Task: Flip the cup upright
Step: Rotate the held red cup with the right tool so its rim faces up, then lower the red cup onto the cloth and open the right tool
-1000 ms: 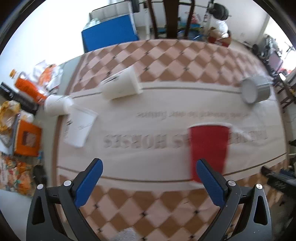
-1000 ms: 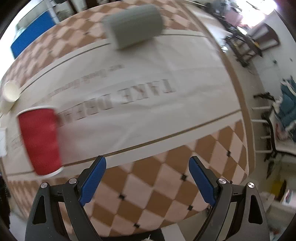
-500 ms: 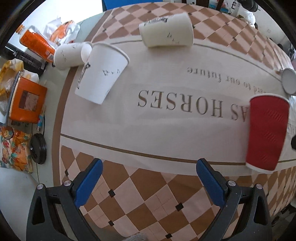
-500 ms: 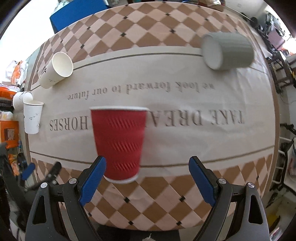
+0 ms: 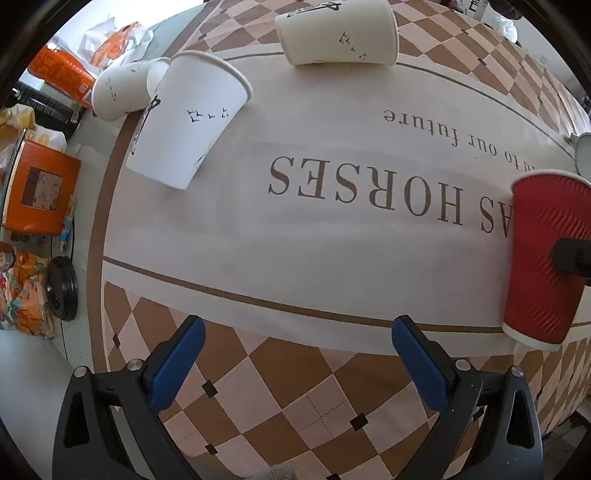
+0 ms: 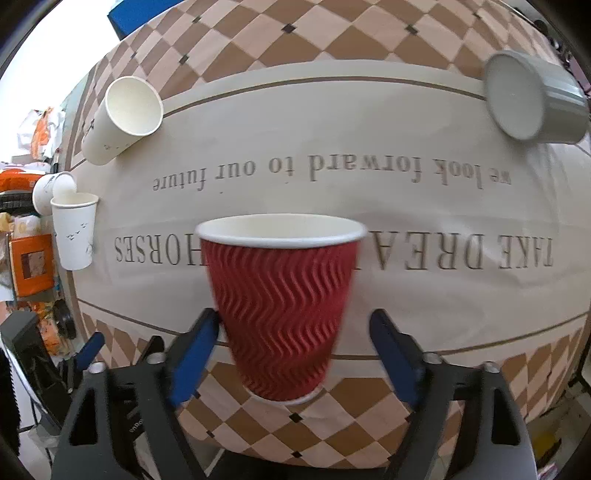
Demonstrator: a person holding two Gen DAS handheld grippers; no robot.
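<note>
A red ribbed paper cup stands upright on the tablecloth, between the fingers of my right gripper. The jaws are open; the left fingertip looks to touch the cup's side and the right one stands clear of it. The cup also shows at the right edge of the left wrist view, with a dark gripper part in front of it. My left gripper is open and empty over the checkered front of the table.
A white cup stands upright at the left, with a small white cup lying behind it. A cream cup and a grey cup lie on their sides. Orange boxes and packets crowd the left table edge.
The right gripper has moved in around the red cup, which now sits between its fingers. The left gripper has moved closer to the table and leftward, so the cup is at its right edge.
</note>
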